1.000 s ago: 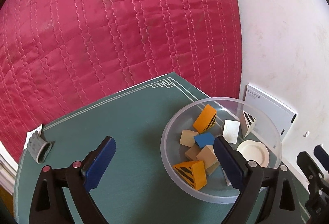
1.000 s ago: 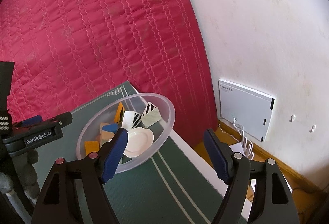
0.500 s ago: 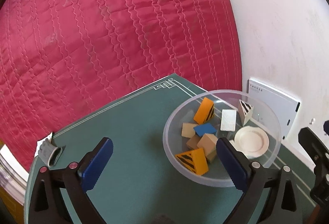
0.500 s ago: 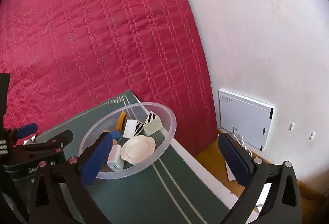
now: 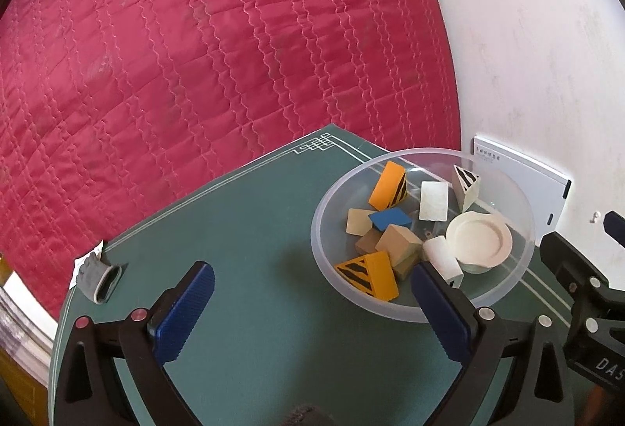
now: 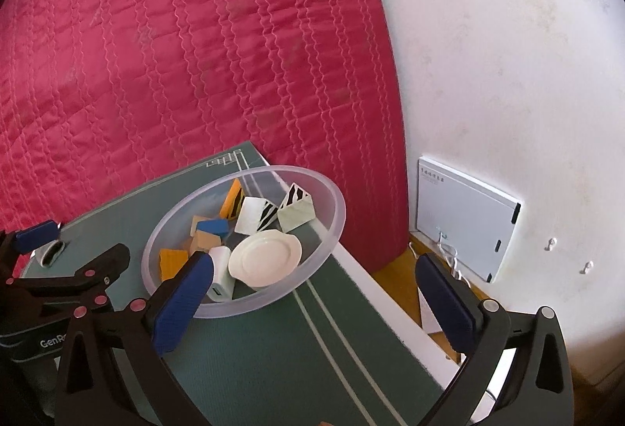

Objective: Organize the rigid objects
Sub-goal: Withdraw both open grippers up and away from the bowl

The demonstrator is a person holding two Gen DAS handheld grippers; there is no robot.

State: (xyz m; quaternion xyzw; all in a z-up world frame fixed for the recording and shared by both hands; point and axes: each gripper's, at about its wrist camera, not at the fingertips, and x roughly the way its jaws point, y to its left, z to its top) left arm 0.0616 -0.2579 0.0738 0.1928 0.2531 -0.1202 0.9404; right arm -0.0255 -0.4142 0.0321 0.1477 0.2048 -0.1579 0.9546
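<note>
A clear plastic bowl [image 5: 324, 207] [image 6: 336, 203] stands on the green table mat [image 5: 242, 230] [image 6: 273, 359] near its far right corner. It holds several blocks: orange striped wedges [image 5: 369, 275], a blue block [image 5: 390, 219], tan blocks [image 5: 398, 244], a white striped wedge [image 6: 295, 209], a white plate [image 5: 478, 240] [image 6: 265, 256] and a white cylinder [image 5: 443, 258]. My left gripper [image 5: 308, 308] is open and empty, above the mat in front of the bowl. My right gripper [image 6: 312, 305] is open and empty, to the right of the bowl.
A grey glove [image 5: 95, 275] lies at the mat's left edge. A red quilted bed [image 5: 215, 54] lies beyond the table. A white wall [image 6: 508, 54] with a white box [image 6: 465, 219] is on the right. The table's right edge [image 6: 390, 316] drops to a wooden floor.
Both grippers have drawn back and up from the bowl. The right gripper's jaws have opened wider. The bowl and its contents have not moved.
</note>
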